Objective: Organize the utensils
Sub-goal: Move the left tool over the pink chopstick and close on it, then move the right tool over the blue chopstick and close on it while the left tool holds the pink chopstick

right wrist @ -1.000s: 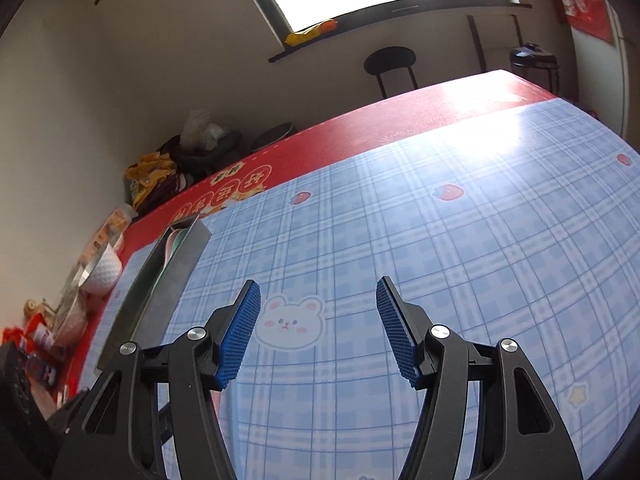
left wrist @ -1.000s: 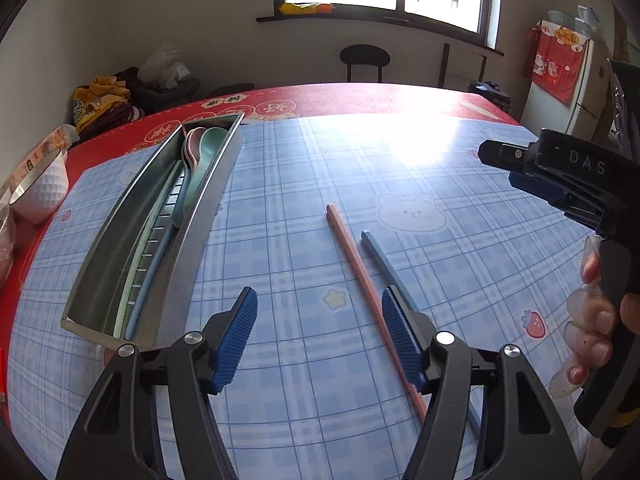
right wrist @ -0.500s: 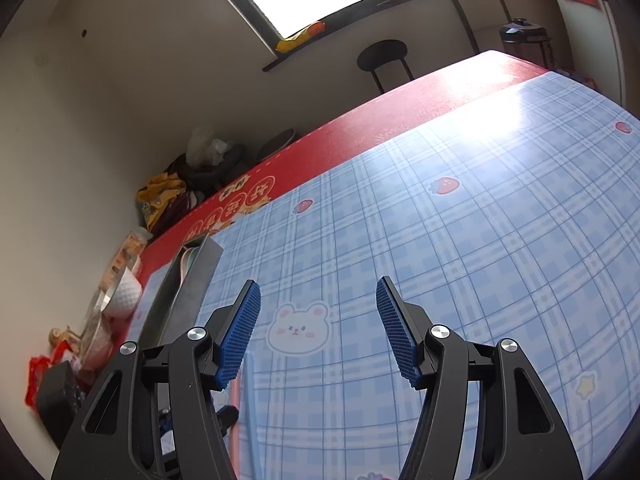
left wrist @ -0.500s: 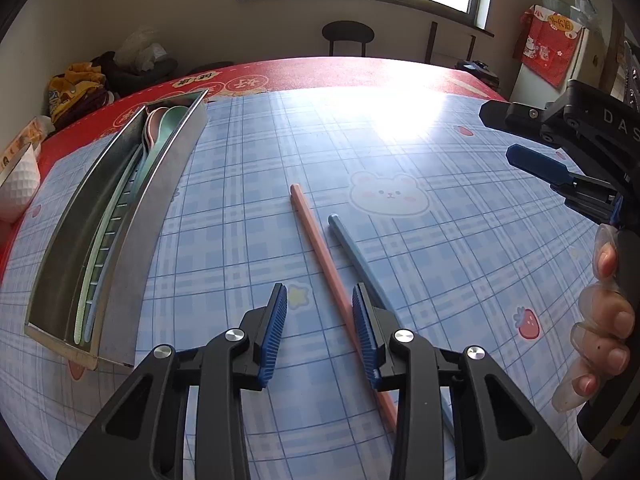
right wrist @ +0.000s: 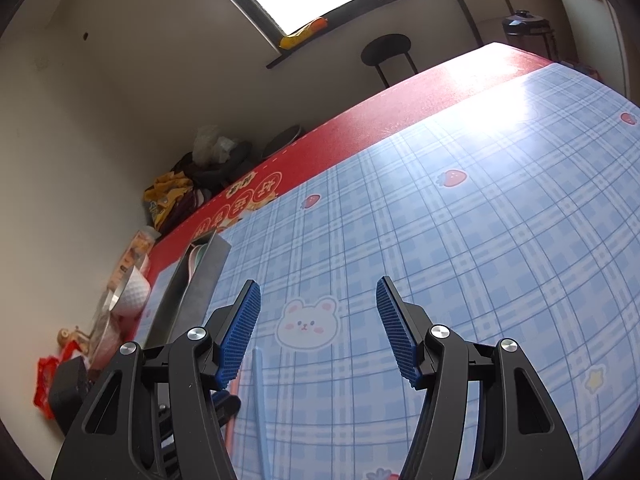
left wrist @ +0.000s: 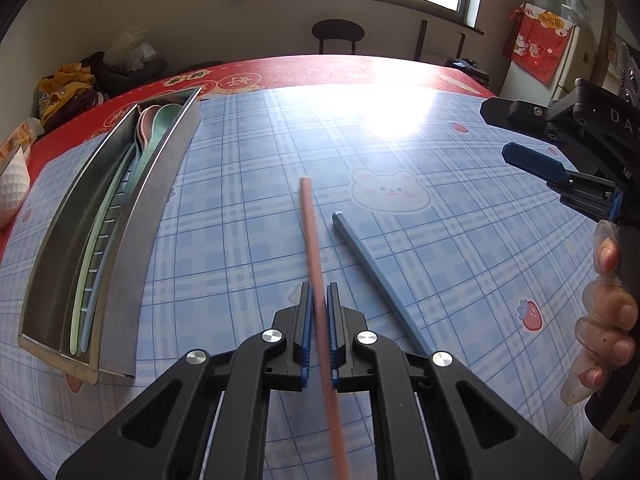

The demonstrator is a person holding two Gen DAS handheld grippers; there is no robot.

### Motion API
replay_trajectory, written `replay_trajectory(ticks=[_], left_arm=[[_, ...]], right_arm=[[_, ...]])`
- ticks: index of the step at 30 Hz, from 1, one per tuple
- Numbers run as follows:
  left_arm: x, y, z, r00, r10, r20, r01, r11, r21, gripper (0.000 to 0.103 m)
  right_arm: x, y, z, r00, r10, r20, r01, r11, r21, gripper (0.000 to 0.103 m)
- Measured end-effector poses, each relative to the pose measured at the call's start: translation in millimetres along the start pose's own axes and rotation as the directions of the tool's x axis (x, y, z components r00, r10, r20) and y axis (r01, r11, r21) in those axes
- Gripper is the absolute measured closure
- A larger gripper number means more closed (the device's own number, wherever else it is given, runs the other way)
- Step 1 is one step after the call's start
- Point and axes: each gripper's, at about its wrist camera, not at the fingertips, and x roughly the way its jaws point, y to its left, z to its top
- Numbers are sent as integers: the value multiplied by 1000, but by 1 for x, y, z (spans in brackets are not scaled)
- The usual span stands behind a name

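Observation:
My left gripper (left wrist: 319, 300) is shut on a pink chopstick (left wrist: 311, 232), which runs forward between the blue pads and looks blurred. A blue chopstick (left wrist: 372, 268) lies on the tablecloth just right of it; it also shows in the right wrist view (right wrist: 258, 392). A long metal tray (left wrist: 120, 256) at the left holds pastel spoons (left wrist: 158, 124) and other utensils. My right gripper (right wrist: 318, 328) is open and empty above the table; it shows at the right edge of the left wrist view (left wrist: 560, 160).
A blue plaid tablecloth (left wrist: 440, 240) with bear and strawberry prints covers a red table. A white bowl (left wrist: 10, 188) and snack packets (right wrist: 132, 256) sit at the left edge. A black stool (left wrist: 338, 36) stands beyond the table.
My left gripper closed from wide open onto the pink chopstick, which now appears lifted and blurred. My right gripper stayed open and tilted slightly.

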Motion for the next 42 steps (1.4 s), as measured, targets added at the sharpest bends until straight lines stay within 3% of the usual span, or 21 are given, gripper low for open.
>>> replay_trajectory(ticks=[17,24,31,34,42], left_arm=[[-27,20,-37,999,51,7,-52,992,114,97],[-30,35,-36,998,38,41,-39,999,29,97],[-28,39,-36,999,17,32,-17,1000,8,97],[-28,33,-37,998,44,34,-45,998,32,97],[-29,38,-37,999,-4,33,4,1000,7,97]], right_arm=[[18,11,-8,998,15,-66,-17,999,-36,44],[28,25,-18,994,4,-106,-17,993,-114,44],[32,39,-26,994,32,-105,-53,978,-202,44],[33,36,-26,994,4,-110,-25,982,-187,44],[21,49,-50,980,-105,-168,52,955,-292,45]])
